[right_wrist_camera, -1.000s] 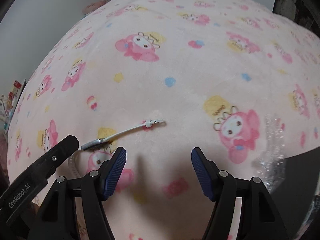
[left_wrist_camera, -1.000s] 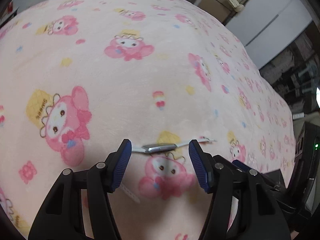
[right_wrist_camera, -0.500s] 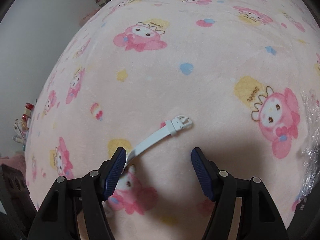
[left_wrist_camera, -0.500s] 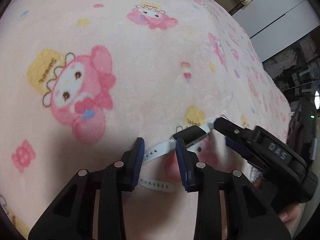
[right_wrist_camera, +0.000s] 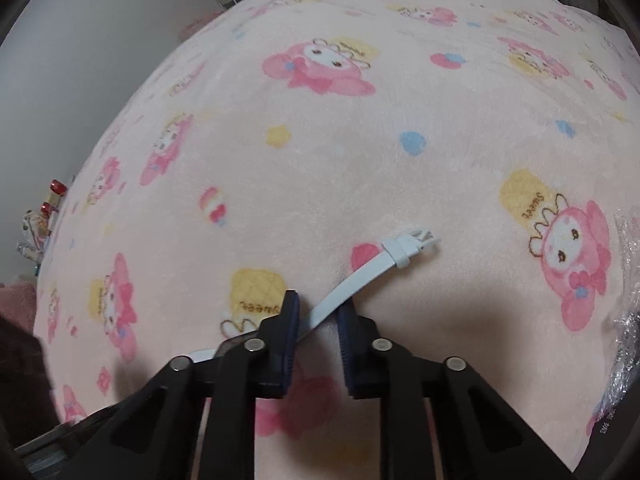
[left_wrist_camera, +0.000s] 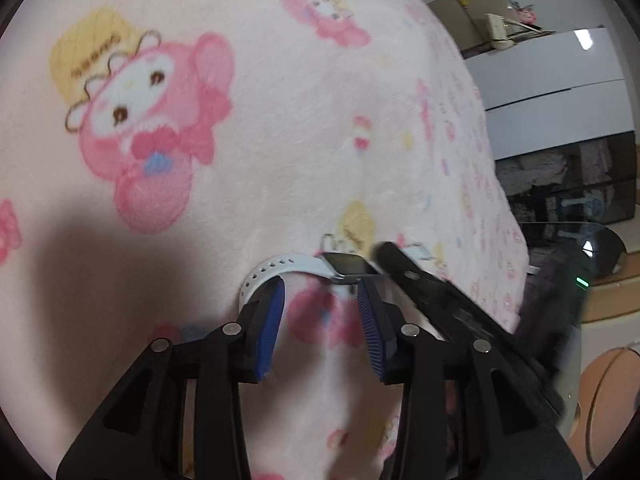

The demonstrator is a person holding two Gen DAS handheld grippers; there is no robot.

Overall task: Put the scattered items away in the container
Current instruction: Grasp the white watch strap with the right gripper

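A smartwatch with a white strap lies on the pink cartoon-print blanket. In the left wrist view its dark face (left_wrist_camera: 346,266) and perforated strap (left_wrist_camera: 276,266) sit just beyond my left gripper (left_wrist_camera: 320,292), whose jaws are apart with nothing between them. In the right wrist view my right gripper (right_wrist_camera: 318,308) has narrowed around the buckle strap (right_wrist_camera: 360,280), which passes between the blue pads; the buckle (right_wrist_camera: 418,240) rests further out. The container is not in view.
The blanket (right_wrist_camera: 360,140) covers the whole bed. Crinkled clear plastic (right_wrist_camera: 628,280) lies at the right edge. The right gripper's black body (left_wrist_camera: 460,312) crosses the left wrist view. A wall is on the left, furniture beyond the bed's right edge.
My right gripper has moved in and closed from wide open down onto the buckle strap. My left gripper has opened wider after being nearly closed by the perforated strap, and moved closer to the watch.
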